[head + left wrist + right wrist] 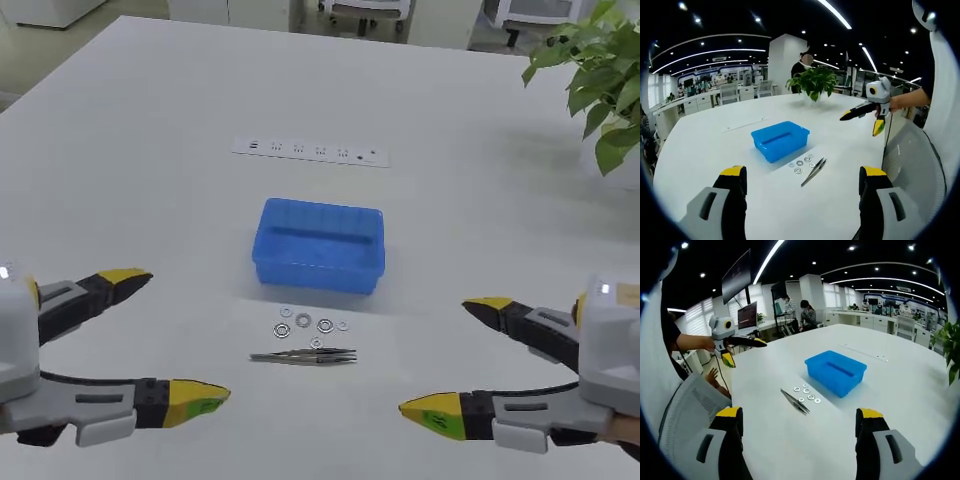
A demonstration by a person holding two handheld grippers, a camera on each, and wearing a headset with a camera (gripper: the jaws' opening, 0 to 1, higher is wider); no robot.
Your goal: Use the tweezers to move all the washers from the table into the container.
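Note:
Metal tweezers [303,355] lie on the white table, just in front of several small washers [303,322]. Behind the washers stands an empty blue container [320,245]. My left gripper [165,335] hovers open at the near left, well clear of the tweezers, and my right gripper [460,358] hovers open at the near right. In the left gripper view the tweezers [814,171], washers [800,163] and container [779,139] lie ahead of the jaws, with the right gripper [871,119] beyond. In the right gripper view the tweezers [795,402], washers [805,392], container [835,371] and left gripper [742,351] appear.
A white strip with sockets [310,152] lies beyond the container. A potted plant [600,75] stands at the far right of the table. A mesh chair back [687,407] sits near the table's edge. People sit at desks in the background [807,314].

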